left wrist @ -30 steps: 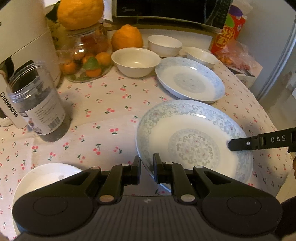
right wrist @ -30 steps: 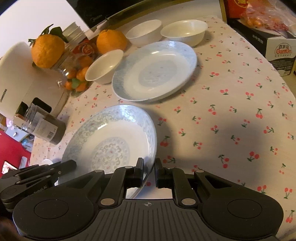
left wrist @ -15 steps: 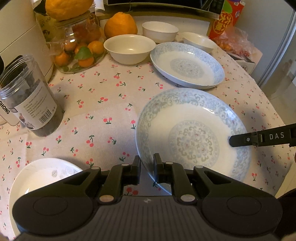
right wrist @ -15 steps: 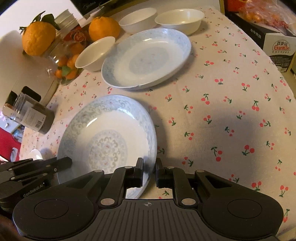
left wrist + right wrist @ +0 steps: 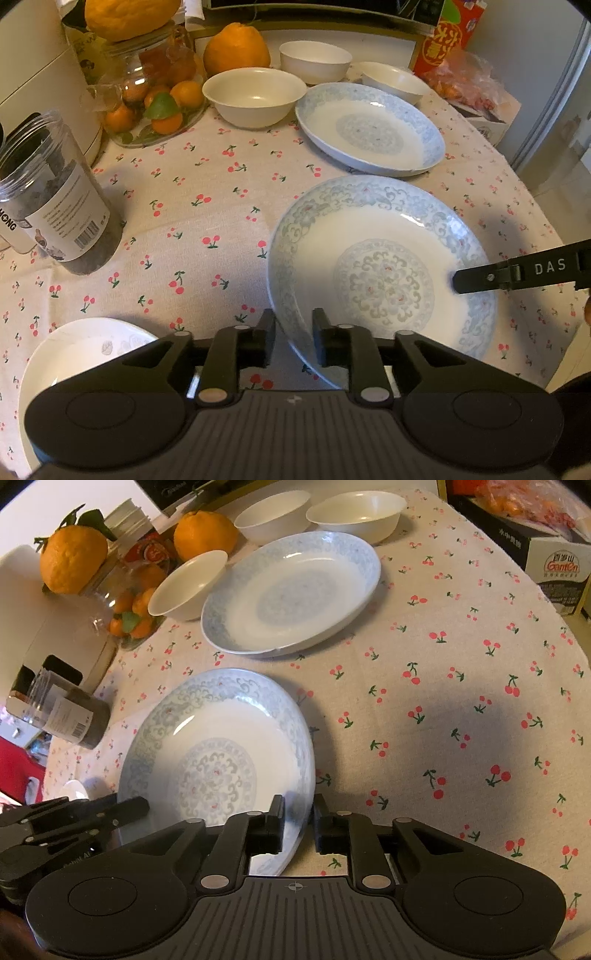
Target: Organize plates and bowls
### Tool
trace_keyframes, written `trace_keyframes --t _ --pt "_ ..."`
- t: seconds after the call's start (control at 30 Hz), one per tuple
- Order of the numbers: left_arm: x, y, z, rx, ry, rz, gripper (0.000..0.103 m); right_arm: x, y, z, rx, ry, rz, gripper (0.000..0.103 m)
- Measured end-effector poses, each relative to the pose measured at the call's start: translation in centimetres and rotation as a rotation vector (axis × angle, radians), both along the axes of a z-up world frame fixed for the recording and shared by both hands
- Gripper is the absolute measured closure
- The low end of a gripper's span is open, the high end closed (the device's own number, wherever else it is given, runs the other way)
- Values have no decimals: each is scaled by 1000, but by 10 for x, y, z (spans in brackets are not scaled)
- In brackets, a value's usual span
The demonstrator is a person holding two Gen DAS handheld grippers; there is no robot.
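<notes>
Left wrist view: the left gripper (image 5: 293,341) straddles the near rim of the patterned plate (image 5: 384,273), which rests on the cherry-print tablecloth (image 5: 207,206). Its jaws have just been opening; a narrow gap shows on both sides of the rim. The right gripper (image 5: 476,278) reaches over the plate's far-right rim. Ahead lie a second plate (image 5: 369,129) and three bowls (image 5: 255,96).

Right wrist view: the right gripper (image 5: 298,827) straddles the same plate's (image 5: 218,753) right edge, its jaws just opened, narrowly apart, rim loose between. The left gripper (image 5: 122,808) sits at the plate's lower left.
</notes>
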State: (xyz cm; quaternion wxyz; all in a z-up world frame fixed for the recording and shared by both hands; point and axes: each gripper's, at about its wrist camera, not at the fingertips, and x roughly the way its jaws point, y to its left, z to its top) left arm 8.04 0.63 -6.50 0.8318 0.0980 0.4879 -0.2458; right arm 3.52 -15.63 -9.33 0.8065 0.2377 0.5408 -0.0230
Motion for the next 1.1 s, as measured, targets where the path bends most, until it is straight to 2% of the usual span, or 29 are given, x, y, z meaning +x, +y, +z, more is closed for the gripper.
trace_keyframes --t 0.07,0.1,0.13,0.17,0.43,0.53,0.67,0.87,1.1 --pt "0 -1 3 -9 -7 3 60 1 -2 2 14 -4 -3 60" --pt "0 -1 5 -15 -13 6 56 1 -2 3 15 -9 -9 54" --pt "1 -2 7 -23 -20 11 44 1 -4 6 16 -19 -15 42" --pt "1 -2 8 -31 -27 18 38 2 -5 8 17 -29 -21 36" --pt "14 -15 20 -50 -75 85 4 18 -26 28 23 -108 -83 18" --pt "25 -25 24 -20 -92 111 1 28 -35 33 21 -128 -103 12" --pt "44 -35 28 -10 -91 149 1 42 -48 33 20 -132 -130 10" --pt "70 -51 24 -47 -84 229 1 58 -71 26 65 -124 -220 9" --pt "86 -68 9 -32 -149 301 1 77 -94 15 105 -110 -331 9"
